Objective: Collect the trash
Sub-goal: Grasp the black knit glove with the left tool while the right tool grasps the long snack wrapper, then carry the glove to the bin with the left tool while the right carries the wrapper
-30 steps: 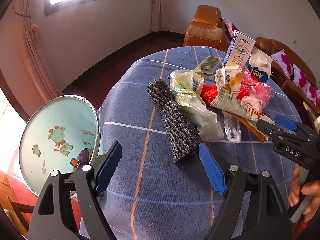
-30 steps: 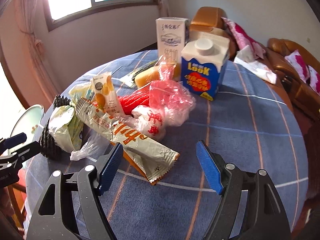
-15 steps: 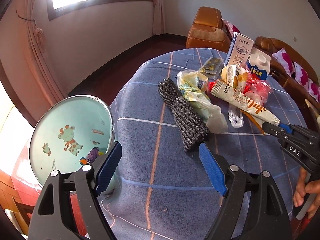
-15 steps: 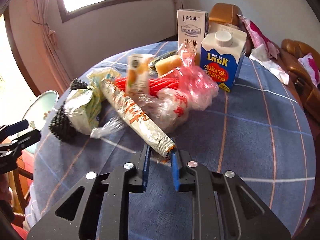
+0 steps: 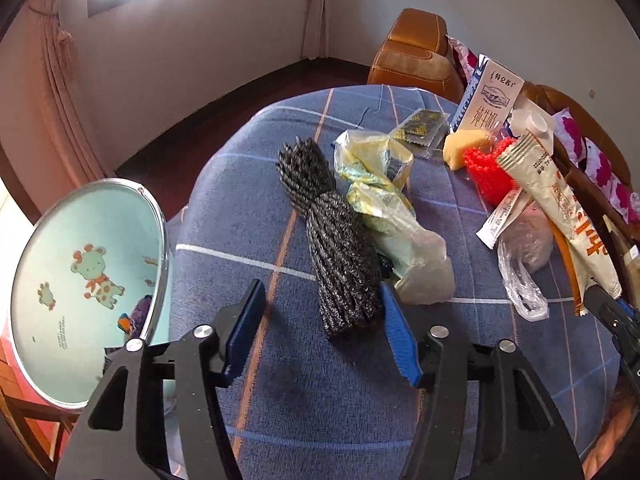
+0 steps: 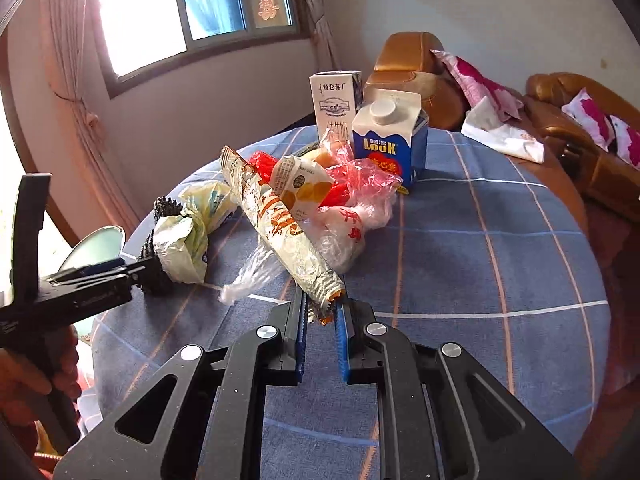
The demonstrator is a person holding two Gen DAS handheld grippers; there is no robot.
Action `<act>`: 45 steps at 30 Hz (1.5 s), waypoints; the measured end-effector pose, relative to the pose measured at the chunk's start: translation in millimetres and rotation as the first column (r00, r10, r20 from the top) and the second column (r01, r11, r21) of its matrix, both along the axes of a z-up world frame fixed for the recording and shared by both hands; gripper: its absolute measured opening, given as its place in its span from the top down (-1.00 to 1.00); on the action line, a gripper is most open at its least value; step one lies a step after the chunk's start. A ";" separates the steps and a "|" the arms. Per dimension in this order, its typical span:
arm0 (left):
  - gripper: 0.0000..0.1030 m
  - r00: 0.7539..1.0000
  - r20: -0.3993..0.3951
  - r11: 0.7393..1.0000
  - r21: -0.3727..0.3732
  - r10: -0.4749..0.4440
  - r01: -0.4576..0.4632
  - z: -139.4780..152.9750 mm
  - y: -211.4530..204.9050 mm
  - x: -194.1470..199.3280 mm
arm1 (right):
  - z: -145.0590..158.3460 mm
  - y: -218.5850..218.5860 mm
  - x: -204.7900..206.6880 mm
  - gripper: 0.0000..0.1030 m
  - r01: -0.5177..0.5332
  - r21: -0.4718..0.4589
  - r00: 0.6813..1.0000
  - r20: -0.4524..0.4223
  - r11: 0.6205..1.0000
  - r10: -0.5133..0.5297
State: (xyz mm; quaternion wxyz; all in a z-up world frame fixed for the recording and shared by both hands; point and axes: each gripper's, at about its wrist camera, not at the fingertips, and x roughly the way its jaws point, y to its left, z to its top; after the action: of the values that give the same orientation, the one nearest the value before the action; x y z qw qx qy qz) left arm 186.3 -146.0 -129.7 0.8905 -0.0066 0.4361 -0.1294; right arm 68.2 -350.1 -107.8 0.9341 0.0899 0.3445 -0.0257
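A pile of trash lies on the blue checked tablecloth [image 5: 320, 400]. My right gripper [image 6: 322, 320] is shut on the near end of a long silver and orange snack wrapper [image 6: 280, 224] and holds it lifted and tilted; the wrapper also shows in the left wrist view [image 5: 560, 208]. My left gripper [image 5: 324, 320] is open, its jaws on either side of the near end of a black mesh bundle [image 5: 336, 240], which also shows in the right wrist view [image 6: 154, 248]. A pale yellow-green plastic bag [image 5: 384, 216] lies against the bundle.
A round bin with a cartoon lining [image 5: 84, 280] stands at the table's left edge. A blue LOOK carton [image 6: 388, 144], a white milk carton [image 6: 336, 100], red plastic bags [image 6: 360, 188] and a clear bag [image 5: 520, 280] sit further back. A sofa [image 6: 580, 128] lies behind.
My right gripper has lifted the snack wrapper off the table, raising its far end. My left gripper has moved forward so its open jaws now flank the black bundle's end.
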 end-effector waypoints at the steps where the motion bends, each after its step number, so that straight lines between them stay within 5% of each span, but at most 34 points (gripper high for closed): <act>1: 0.02 1.000 0.014 1.000 -0.003 0.001 -0.001 0.8 1.3 -1.1 | -0.6 -0.1 0.4 0.74 0.003 0.006 1.000 -0.002 1.000 -0.003; 4: 0.46 1.000 0.005 0.999 -0.034 -0.005 0.006 1.4 7.5 -0.7 | -1.8 2.1 1.5 0.74 0.014 0.001 1.000 -0.005 1.000 -0.014; 7: 0.57 0.999 0.023 0.999 -0.032 -0.025 0.026 5.4 9.9 -4.1 | 1.4 5.6 -0.9 0.74 0.030 -0.003 1.000 0.009 1.000 -0.030; 18: 0.60 0.991 0.115 0.997 -0.002 -0.074 0.075 39.6 29.9 -35.0 | 18.7 27.2 -13.3 0.81 0.054 -0.009 0.997 0.057 0.999 -0.053; 28: 0.60 0.991 0.123 0.998 -0.025 -0.057 0.060 51.9 68.1 -54.4 | 28.8 66.6 -15.8 0.84 -0.009 0.012 0.996 0.083 1.000 0.008; 45: 0.60 0.988 0.142 0.998 0.007 0.056 -0.058 61.6 149.0 -68.6 | 31.2 140.4 -0.4 0.84 -0.130 -0.010 0.989 0.074 0.991 0.130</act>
State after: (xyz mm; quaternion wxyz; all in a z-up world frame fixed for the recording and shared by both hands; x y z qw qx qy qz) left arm 117.6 3.0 -68.1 0.9226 -0.0050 0.3721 -0.1016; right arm 67.8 -209.7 -76.6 0.9461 0.0659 0.3147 0.0378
